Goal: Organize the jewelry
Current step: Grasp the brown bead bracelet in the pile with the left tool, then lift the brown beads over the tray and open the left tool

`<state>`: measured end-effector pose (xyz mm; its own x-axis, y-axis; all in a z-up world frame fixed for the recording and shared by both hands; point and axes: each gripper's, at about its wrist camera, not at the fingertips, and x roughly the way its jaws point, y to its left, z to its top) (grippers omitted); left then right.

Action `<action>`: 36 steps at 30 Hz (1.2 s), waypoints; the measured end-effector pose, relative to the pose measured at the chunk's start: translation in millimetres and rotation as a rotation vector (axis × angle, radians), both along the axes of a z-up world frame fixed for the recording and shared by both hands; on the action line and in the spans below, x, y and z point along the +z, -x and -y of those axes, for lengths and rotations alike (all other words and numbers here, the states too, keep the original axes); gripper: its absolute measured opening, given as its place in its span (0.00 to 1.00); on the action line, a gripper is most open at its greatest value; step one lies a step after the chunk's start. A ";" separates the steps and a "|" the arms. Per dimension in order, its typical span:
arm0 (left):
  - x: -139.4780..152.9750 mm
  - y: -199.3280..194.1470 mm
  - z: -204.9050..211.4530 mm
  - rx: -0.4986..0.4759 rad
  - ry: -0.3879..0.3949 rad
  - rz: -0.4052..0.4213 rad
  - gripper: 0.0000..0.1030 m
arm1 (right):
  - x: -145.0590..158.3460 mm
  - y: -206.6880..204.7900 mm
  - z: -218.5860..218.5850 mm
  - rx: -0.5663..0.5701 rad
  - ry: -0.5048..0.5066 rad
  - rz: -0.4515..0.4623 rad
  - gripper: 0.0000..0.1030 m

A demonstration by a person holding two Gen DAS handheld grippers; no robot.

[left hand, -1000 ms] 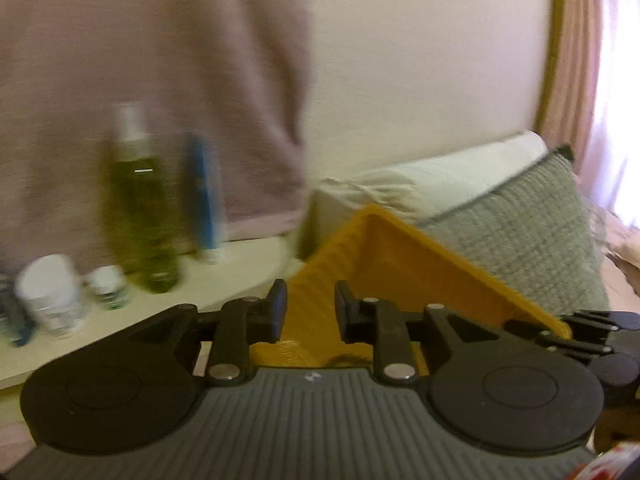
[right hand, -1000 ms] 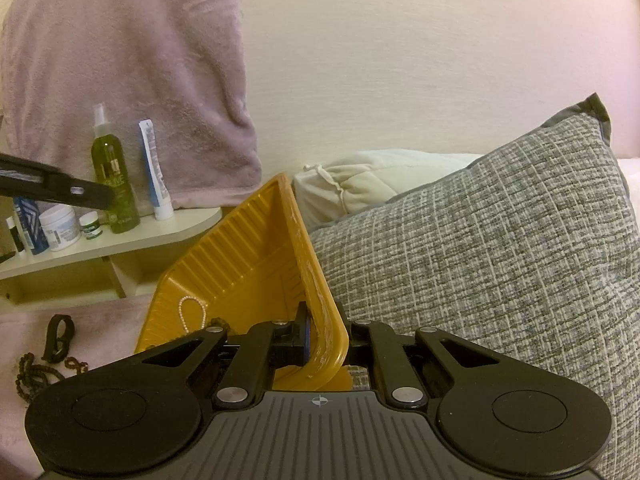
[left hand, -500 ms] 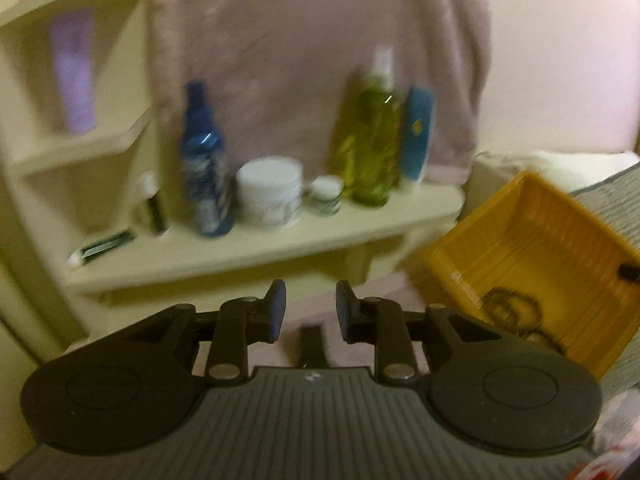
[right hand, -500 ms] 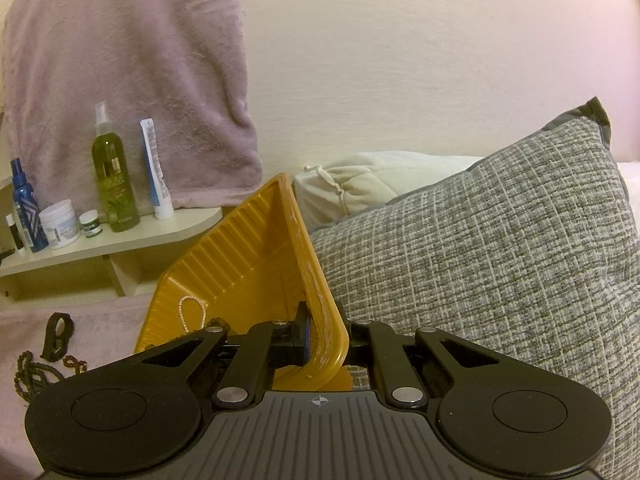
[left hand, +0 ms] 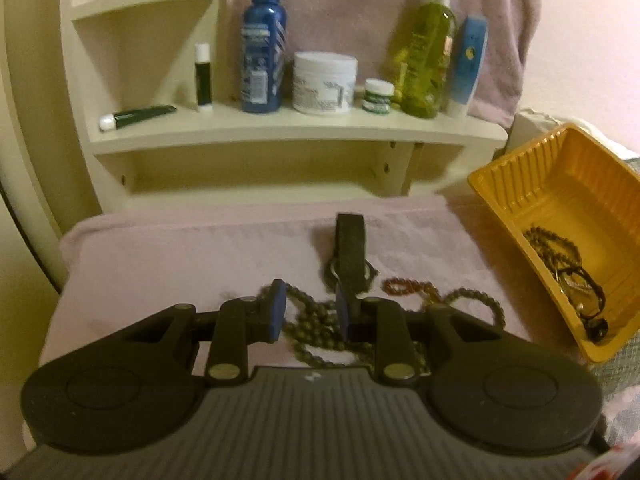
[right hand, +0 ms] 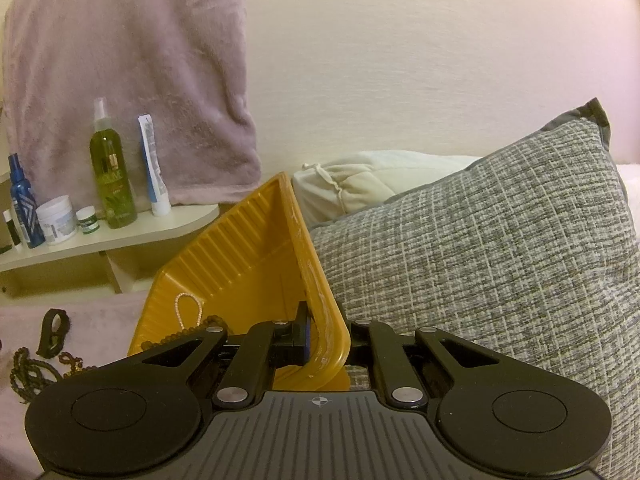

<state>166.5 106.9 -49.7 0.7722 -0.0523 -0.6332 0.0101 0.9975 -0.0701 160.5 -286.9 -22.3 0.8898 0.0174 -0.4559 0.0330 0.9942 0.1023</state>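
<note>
My left gripper (left hand: 310, 312) is open and empty, low over a tangle of olive bead necklaces (left hand: 316, 336) on a pink towel (left hand: 180, 252). A black band (left hand: 351, 252) and a brown bead bracelet (left hand: 404, 287) lie just beyond its fingers. The yellow tray (left hand: 516, 176) stands tilted at the right and holds several dark necklaces (left hand: 568, 276). My right gripper (right hand: 324, 340) is shut on the tray's rim (right hand: 316, 280). A thin pale chain (right hand: 186, 312) lies inside the tray. The beads (right hand: 32, 368) and band (right hand: 54, 332) show at the lower left of the right wrist view.
A cream shelf (left hand: 296, 132) behind the towel carries a blue bottle (left hand: 262, 40), a white jar (left hand: 324, 82), a green spray bottle (left hand: 428, 52) and tubes. A grey woven pillow (right hand: 480, 260) presses against the tray's right side. A pink towel hangs on the wall (right hand: 128, 72).
My left gripper has swung left from the tray and dropped low over the beads on the towel. My right gripper has stayed still, holding the tray's rim.
</note>
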 end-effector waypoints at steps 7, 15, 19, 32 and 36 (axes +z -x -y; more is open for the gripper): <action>-15.5 -5.5 25.4 -0.042 -0.008 -0.024 0.27 | -0.8 -1.0 -0.1 -0.001 0.003 -0.001 0.09; -26.0 -22.7 68.1 -0.170 -0.031 -0.021 0.27 | -1.5 -1.1 0.2 -0.001 0.003 -0.002 0.09; -33.9 -35.6 85.1 -0.196 -0.035 -0.035 0.25 | -2.1 -0.9 1.6 -0.001 0.002 -0.004 0.08; -45.4 -61.5 90.2 -0.164 0.004 -0.092 0.06 | -4.6 0.4 6.1 -0.010 -0.004 -0.008 0.08; -44.6 -57.8 89.8 -0.164 0.003 -0.088 0.04 | -4.4 -0.4 5.8 -0.007 -0.004 -0.009 0.08</action>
<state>224.3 17.2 -94.3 0.6947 -0.1752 -0.6976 0.1663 0.9827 -0.0812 160.9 -292.7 -26.7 0.8859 0.0128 -0.4637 0.0413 0.9935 0.1063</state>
